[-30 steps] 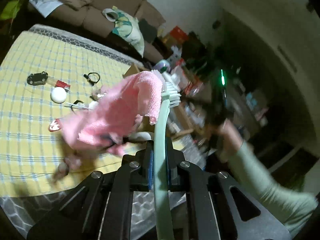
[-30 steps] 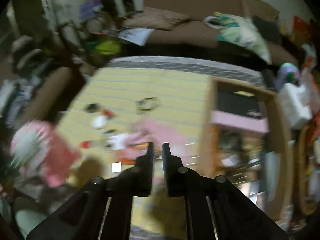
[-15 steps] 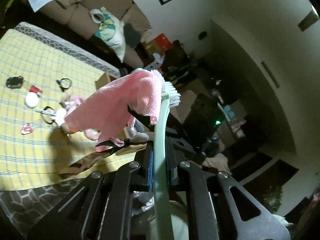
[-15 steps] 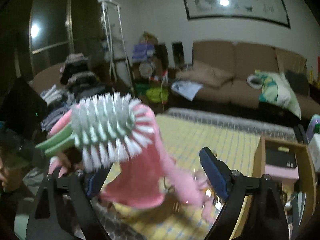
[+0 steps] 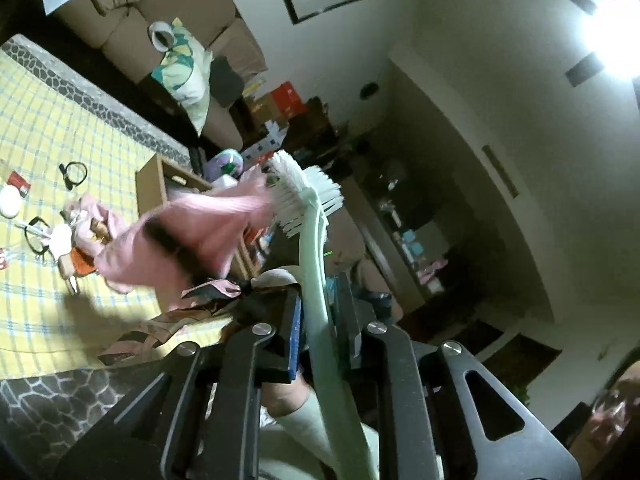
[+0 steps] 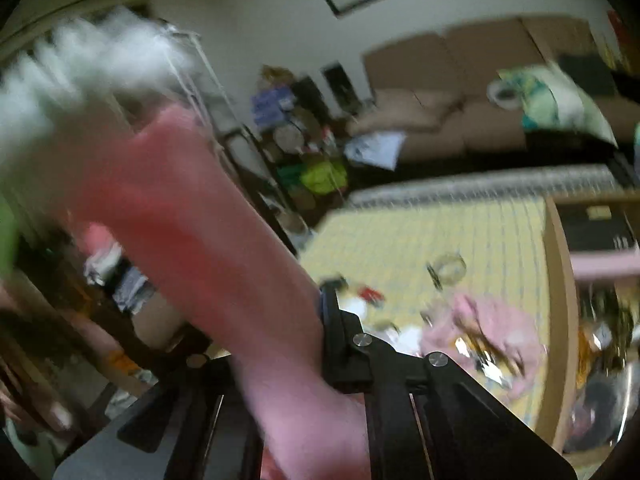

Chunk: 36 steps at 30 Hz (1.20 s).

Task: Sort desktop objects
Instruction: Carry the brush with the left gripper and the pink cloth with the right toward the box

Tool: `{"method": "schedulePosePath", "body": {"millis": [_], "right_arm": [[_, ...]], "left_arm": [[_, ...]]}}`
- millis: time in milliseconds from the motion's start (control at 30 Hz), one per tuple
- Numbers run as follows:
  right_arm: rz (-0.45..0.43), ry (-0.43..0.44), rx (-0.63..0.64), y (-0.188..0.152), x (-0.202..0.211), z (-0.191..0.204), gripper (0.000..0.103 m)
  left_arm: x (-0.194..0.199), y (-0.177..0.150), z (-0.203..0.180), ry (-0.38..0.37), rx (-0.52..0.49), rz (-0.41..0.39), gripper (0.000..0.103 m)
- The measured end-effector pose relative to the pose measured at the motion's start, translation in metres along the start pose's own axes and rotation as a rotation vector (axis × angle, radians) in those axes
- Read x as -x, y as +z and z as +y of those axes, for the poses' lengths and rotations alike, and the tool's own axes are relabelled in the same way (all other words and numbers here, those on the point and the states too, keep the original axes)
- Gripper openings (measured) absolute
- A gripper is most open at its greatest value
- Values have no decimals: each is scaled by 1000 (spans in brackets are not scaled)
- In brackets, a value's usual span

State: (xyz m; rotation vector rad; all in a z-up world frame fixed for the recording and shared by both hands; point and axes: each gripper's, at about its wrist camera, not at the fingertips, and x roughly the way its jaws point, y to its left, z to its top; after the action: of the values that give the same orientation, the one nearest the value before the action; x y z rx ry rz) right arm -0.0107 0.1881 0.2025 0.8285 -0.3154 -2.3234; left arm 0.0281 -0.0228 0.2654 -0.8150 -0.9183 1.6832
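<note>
Above the near edge of the yellow checked tablecloth [image 5: 48, 136], I have a pale green dish brush [image 5: 316, 232] with a pink cloth [image 5: 188, 236] snagged on its white bristles. My left gripper [image 5: 318, 332] carries the brush, handle between the jaws; those jaws are easing apart just now, though the pads look to be still on the handle. It points about level, brush head up and away from me toward the far wall.

My right gripper [image 6: 320, 320] is clenched on the pink cloth [image 6: 224, 264], which stretches from its jaws up to the blurred bristles [image 6: 80, 68] at upper left. It tilts somewhat downward toward the table.

I judge the step to be separating the two: pulling the cloth off the brush so each can be sorted on its own. The next move calls for a firm hold on the handle while the right draws the cloth away from the bristles; if the left lets go further, the brush may go with it.

Below, toward the middle of the tablecloth, lie small things: a white round object [image 5: 10, 202], a black ring clip [image 5: 74, 172], more pink fabric [image 5: 94, 216]. A wooden box [image 5: 160, 184] stands at the right edge, a brown sofa [image 5: 132, 12] beyond the far edge.
</note>
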Motion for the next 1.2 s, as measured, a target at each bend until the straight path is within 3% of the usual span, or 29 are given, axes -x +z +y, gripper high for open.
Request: {"method": "schedulePosePath", "body": {"millis": [100,200,333,467,600,700,833,1100,1167,1200], "right_arm": [[117,-61,-12,-27,-12,-20,4],[189,-106,-41,-48,-12,-41,4],[166,-115,-64,-44,22,-56,4],[100,-160,-58,-11,73,-74,4],[48,-265,-71,25,126,-103,5],[71,-369,-100,34,150,-135,7],[101,-433,-179,26,154,-183,7],[148,-516,-322,-24,137,-267,7],[193,-530,-334,-33,127,-279,10],[225,-537,-325,-35,120,-282,19]], "left_arm": [[0,10,-11,-49,-4,-37,9],[-4,25,-22,-42,-23,-52,9],[-22,38,-28,-23,-32,-40,9],[-51,41,-29,-29,-19,-21,9],[-93,44,-30,-54,-14,-1,9],[-132,45,-27,-81,-6,17,9],[-181,42,-18,-109,6,50,9],[-264,36,12,-129,47,111,9],[-277,34,15,-132,54,120,9],[-283,33,17,-137,60,124,9]]}}
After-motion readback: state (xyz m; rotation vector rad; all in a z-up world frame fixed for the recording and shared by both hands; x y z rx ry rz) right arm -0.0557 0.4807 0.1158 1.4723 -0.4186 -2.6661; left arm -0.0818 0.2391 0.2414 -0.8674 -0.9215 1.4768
